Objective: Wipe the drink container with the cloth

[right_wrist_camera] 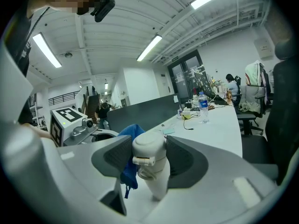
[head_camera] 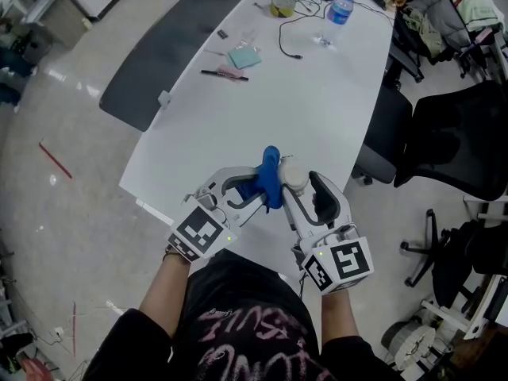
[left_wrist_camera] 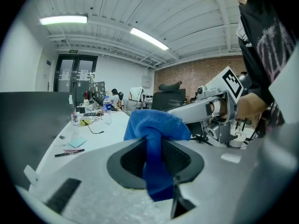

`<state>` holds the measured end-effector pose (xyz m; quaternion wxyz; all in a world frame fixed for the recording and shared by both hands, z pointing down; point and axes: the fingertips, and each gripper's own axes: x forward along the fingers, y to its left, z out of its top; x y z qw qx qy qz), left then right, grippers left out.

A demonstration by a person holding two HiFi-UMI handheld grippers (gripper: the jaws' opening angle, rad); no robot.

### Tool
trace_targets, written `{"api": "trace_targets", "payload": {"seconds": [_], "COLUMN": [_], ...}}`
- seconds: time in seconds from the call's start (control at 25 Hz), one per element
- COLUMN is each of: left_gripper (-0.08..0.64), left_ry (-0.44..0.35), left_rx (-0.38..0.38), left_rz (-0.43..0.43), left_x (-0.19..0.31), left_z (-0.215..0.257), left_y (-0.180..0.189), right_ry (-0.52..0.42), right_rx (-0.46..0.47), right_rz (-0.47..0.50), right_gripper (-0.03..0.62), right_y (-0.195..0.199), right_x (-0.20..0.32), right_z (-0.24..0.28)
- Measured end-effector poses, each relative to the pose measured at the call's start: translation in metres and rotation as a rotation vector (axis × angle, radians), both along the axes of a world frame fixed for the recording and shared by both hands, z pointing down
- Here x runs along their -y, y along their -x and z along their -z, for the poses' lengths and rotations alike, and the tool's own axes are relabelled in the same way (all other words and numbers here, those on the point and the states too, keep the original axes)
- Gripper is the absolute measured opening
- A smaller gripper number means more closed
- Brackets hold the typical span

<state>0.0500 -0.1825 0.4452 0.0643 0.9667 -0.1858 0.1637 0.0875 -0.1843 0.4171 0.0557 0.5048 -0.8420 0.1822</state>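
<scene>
The left gripper (left_wrist_camera: 155, 158) is pinching the blue cloth (left_wrist_camera: 156, 125) between its pads, a soft bunch spilling out ahead of the jaws and a tail hanging down behind them. The right gripper (right_wrist_camera: 148, 162) is clamping the white drink container (right_wrist_camera: 150, 146) near its capped top, upright between the jaws, over the near edge of the table (head_camera: 238, 125). The cloth is sitting just to the left of the container; whether they are touching is unclear. The cloth is looking limp and light, the container smooth, rigid and probably slippery, so gripping high under the cap seems sensible. No brand or lettering is showing on either.
</scene>
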Motion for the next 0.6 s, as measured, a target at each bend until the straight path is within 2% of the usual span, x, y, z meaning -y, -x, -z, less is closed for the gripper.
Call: {"api": "trace_targets", "payload": {"seconds": [0.36,0.6], "left_gripper": [0.091,0.091], "left_ry": [0.055,0.122], "left_rx": [0.006,0.010], "left_rz": [-0.030,-0.049], "left_x": [0.002,0.004], "left_z": [-0.033,-0.066], "left_y": [0.001,0.002], "right_ry": [0.009,0.017], "right_rx": [0.002,0.003], "right_rz": [-0.002,-0.009], "right_gripper": [0.238,0.239], "right_y": [0.001,0.001], "right_x": [0.002,0.003], "right_z": [0.000,0.000]}}
